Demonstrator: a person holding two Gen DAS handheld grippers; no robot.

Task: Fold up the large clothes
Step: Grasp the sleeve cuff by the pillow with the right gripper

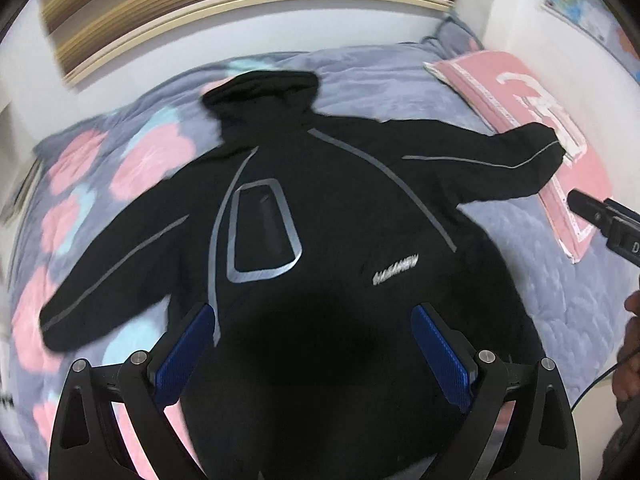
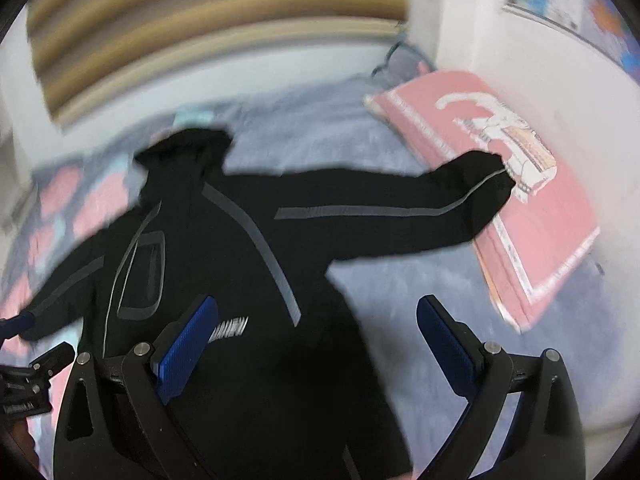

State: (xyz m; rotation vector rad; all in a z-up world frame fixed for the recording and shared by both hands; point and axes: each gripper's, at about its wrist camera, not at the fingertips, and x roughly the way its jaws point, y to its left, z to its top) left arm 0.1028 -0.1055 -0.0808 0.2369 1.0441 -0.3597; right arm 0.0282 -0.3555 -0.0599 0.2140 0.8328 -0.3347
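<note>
Lying flat and face up on the bed, the black jacket (image 1: 320,208) has both sleeves spread wide and its hood toward the far wall. Grey stripes run along the sleeves and shoulders, a grey-outlined pocket sits on the chest, and a small white logo (image 1: 395,273) is beside it.

The left gripper (image 1: 314,354) hovers over the jacket's lower body with its 2 blue-padded fingers (image 1: 184,360) wide apart, holding nothing. The right gripper (image 2: 316,354) is likewise spread wide and empty, one finger above the jacket's side, the other above bare bedding.

Under the jacket is a grey quilt (image 1: 520,248) with pink and pale blue flowers on the left half. A pink pillow (image 2: 532,240) lies against the right wall, the cuff of one sleeve resting on it. White walls border the bed at the far side and right; a poster (image 2: 560,4) hangs on the right wall. Open quilt lies to the jacket's right, below the sleeve.
</note>
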